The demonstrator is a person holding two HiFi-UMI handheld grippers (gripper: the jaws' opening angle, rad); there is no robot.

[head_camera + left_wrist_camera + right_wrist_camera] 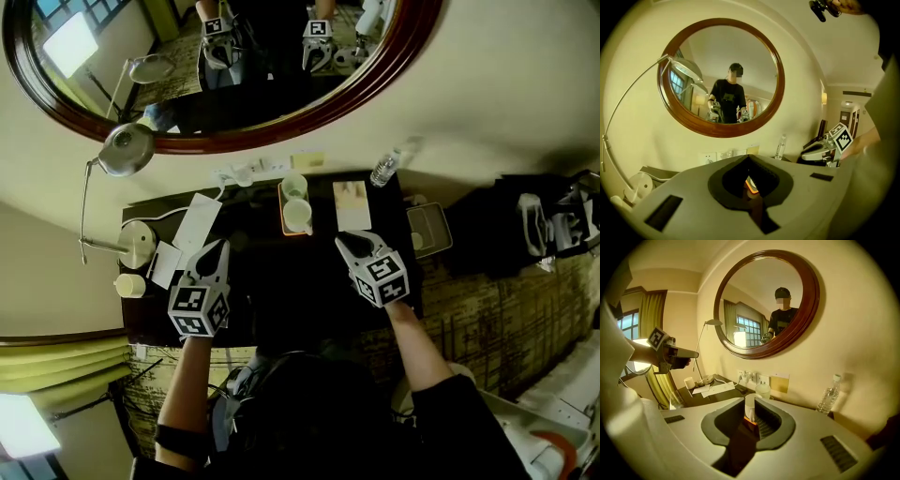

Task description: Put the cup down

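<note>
On the orange tray [281,208] stand two cups [297,216]; left claw [220,245] pressed together, right claw [344,241] slightly spread.

Ahead of you a cream wall [487,94] carries a large round mirror in a dark wooden frame [216,142]. Below it stands a dark glossy desk [281,281], a silver arched lamp [127,148] at its left end, yellow-green curtains [66,361] beside that, brown patterned carpet [487,300] underneath.
</note>
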